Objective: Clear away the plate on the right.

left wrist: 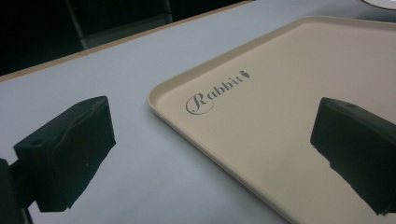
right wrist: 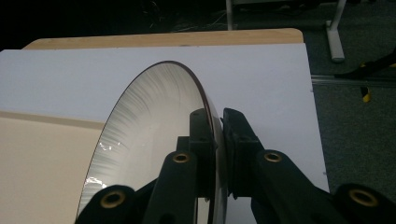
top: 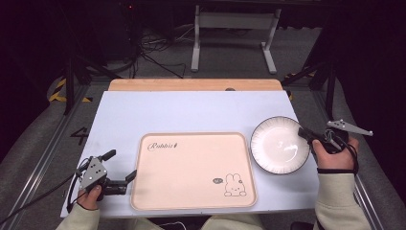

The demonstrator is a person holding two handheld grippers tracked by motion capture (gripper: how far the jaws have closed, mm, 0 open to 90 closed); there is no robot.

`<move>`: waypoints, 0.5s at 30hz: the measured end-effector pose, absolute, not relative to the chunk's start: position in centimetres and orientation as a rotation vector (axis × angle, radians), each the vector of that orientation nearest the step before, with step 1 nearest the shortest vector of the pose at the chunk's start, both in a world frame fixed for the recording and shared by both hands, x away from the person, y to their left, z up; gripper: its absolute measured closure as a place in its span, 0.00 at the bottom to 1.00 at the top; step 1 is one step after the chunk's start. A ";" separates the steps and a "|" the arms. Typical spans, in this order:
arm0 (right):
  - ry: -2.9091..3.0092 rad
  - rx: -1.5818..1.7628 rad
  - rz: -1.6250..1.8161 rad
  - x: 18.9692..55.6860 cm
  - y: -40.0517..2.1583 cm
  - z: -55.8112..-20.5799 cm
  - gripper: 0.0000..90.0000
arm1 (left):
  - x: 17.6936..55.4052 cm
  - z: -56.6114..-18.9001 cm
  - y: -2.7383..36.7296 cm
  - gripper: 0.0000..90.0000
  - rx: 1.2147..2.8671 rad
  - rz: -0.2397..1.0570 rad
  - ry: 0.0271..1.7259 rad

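A white plate point(top: 280, 143) with a dark rim sits at the right of the table, just right of the cream tray point(top: 191, 201). My right gripper point(top: 304, 133) is shut on the plate's right rim; in the right gripper view the plate point(right wrist: 154, 121) stands on edge between the jaws of that gripper point(right wrist: 217, 122), one jaw on each face. My left gripper point(top: 122, 166) rests open at the table's front left, its jaws straddling the tray's left edge. In the left gripper view my left gripper point(left wrist: 210, 140) has wide jaws over the tray point(left wrist: 289, 93) with nothing between them.
The tray is printed with "Rabbit" point(top: 164, 145) and a rabbit drawing point(top: 233, 185). A white sheet point(top: 191, 110) covers the wooden table point(top: 191, 85). Beyond the table stand a white frame point(top: 234, 33) and cables on a dark floor.
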State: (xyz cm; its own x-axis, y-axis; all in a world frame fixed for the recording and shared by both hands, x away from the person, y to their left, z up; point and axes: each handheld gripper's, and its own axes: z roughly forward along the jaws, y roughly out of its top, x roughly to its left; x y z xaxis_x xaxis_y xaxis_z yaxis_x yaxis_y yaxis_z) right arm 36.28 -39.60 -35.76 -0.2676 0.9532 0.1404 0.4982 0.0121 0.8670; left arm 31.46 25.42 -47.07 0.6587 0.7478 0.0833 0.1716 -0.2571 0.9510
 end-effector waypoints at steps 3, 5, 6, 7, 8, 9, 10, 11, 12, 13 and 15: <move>1.808 1.472 1.212 36.2 -39.1 -35.4 0.93 | 31.5 -47.1 25.4 0.00 1.779 0.656 0.739; 1.823 1.459 1.220 36.3 -38.7 -35.2 0.93 | 31.5 -47.1 25.4 0.00 1.780 0.655 0.739; 1.823 1.459 1.220 36.3 -38.7 -35.2 0.93 | 31.5 -47.1 25.4 0.00 1.780 0.655 0.739; 1.839 1.450 1.233 36.5 -38.1 -35.0 0.93 | 31.5 -47.1 25.4 0.00 1.781 0.655 0.739; 1.844 1.445 1.236 36.6 -37.8 -34.9 0.93 | 31.5 -47.1 25.4 0.00 1.781 0.656 0.739; 1.849 1.438 1.241 36.6 -37.5 -34.8 0.93 | 31.5 -47.1 25.4 0.00 1.781 0.656 0.738; 1.856 1.430 1.247 36.7 -37.2 -34.6 0.93 | 31.5 -47.1 25.4 0.00 1.783 0.656 0.738; 1.864 1.422 1.249 36.8 -36.9 -34.5 0.93 | 31.5 -47.1 25.4 0.00 1.781 0.657 0.738; 1.872 1.415 1.257 36.9 -36.6 -34.4 0.93 | 31.5 -47.1 25.4 0.00 1.782 0.656 0.738; 1.878 1.411 1.263 36.9 -36.4 -34.3 0.93 | 31.5 -47.1 25.4 0.00 1.781 0.656 0.738; 1.892 1.399 1.275 37.1 -35.8 -34.1 0.93 | 31.5 -47.1 25.4 0.00 1.781 0.655 0.738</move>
State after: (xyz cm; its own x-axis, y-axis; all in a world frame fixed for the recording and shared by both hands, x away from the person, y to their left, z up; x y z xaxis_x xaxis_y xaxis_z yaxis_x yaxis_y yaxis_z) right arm 37.08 -35.77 -34.11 -0.3764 0.9136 0.1539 0.4861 0.0533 0.8723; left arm 31.47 25.42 -47.07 0.6598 0.7467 0.0842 0.1716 -0.2588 0.9506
